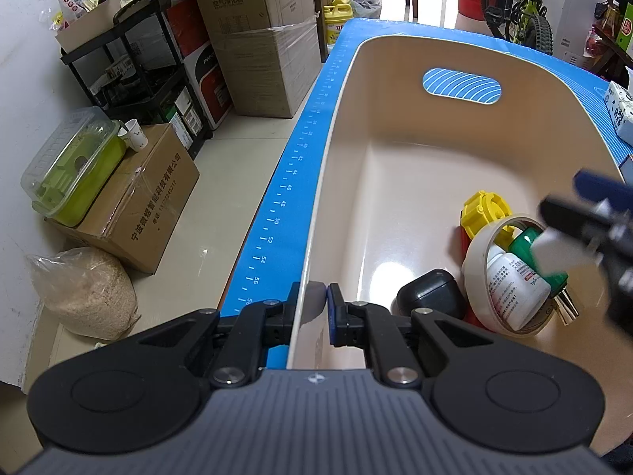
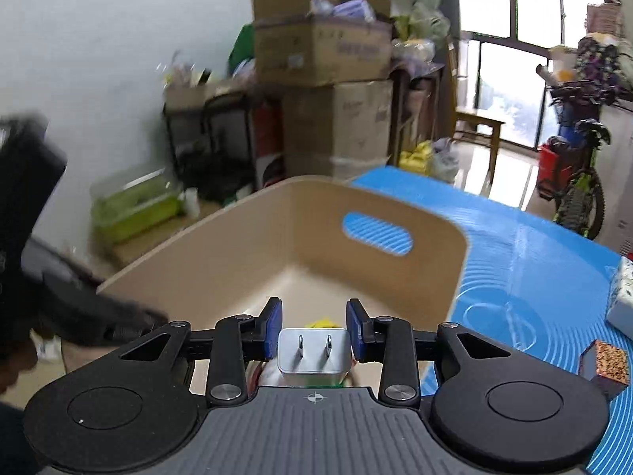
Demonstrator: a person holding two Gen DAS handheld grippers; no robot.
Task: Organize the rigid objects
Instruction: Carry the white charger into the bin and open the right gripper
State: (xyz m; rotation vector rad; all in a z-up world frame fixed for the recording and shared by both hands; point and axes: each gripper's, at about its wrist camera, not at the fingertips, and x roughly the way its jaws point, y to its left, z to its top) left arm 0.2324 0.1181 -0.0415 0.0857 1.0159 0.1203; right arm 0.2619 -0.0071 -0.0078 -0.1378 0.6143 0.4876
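Left tongs (image 1: pixel 315 297) pinch bin (image 1: pixel 395 182) rim; right tongs (image 2: pixel 314 322) spread around plug (image 2: pixel 314 350)

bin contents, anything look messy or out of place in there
Mildly: everything is heaped in one near corner of the bin. A medicine bottle lies tilted inside the tape roll, over the yellow toy. Nothing looks spilled or broken.

Cardboard boxes (image 1: pixel 257 35), a black shelf (image 1: pixel 134 67) and a bicycle (image 1: pixel 522 8).

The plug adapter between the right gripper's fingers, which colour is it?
White, with two metal prongs. The plug adapter shows best in the right wrist view.
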